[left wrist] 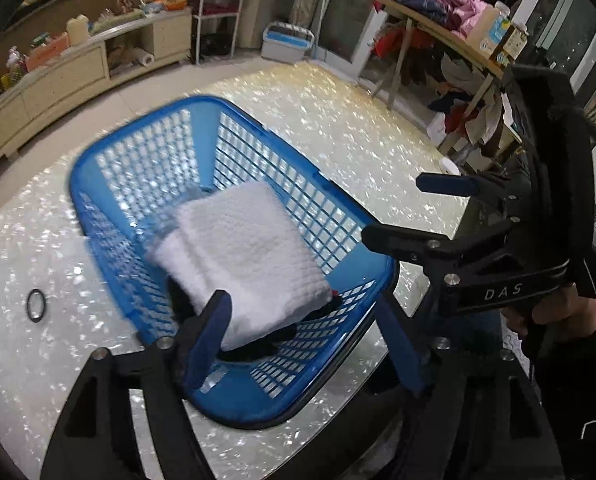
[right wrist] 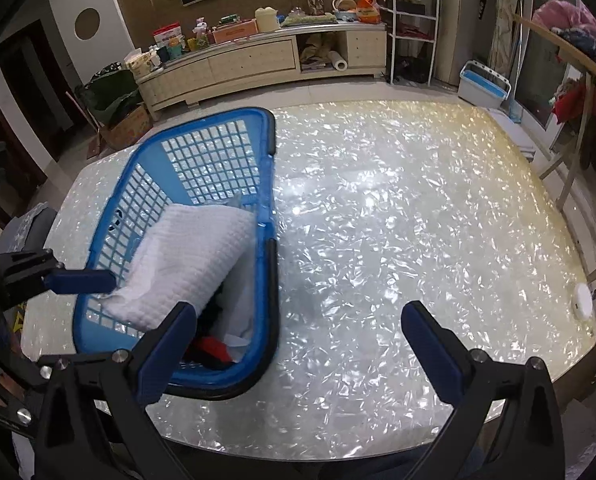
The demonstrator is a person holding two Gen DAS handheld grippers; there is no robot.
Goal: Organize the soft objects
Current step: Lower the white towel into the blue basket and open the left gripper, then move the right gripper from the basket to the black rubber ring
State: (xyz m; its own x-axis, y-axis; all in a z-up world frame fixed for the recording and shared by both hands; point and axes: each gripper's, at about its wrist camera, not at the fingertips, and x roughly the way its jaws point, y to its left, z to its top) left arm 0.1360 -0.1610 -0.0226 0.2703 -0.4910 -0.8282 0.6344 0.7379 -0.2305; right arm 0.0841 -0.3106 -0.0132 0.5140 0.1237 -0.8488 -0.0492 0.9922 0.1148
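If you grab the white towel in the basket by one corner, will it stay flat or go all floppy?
Probably floppy. The towel is folded soft cloth whose edge already sags over the clothes beneath it, so a corner grab would likely unfold it. It looks light for its size. Its waffle weave should give the fingers good grip, so slipping seems unlikely. The basket might shift slightly.

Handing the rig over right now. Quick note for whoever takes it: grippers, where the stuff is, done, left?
Left gripper: jaws open, over the near end of the blue basket, nothing pinched.
Right gripper: jaws open and empty, above bare table beside the basket.
Things: folded white towel lies inside the basket on top of dark and red items, free of both grippers.
Done: towel is in the basket.
Left: no other soft items show on the table; only a small black ring and a white round object at its edge. Check whether anything out of view remains.
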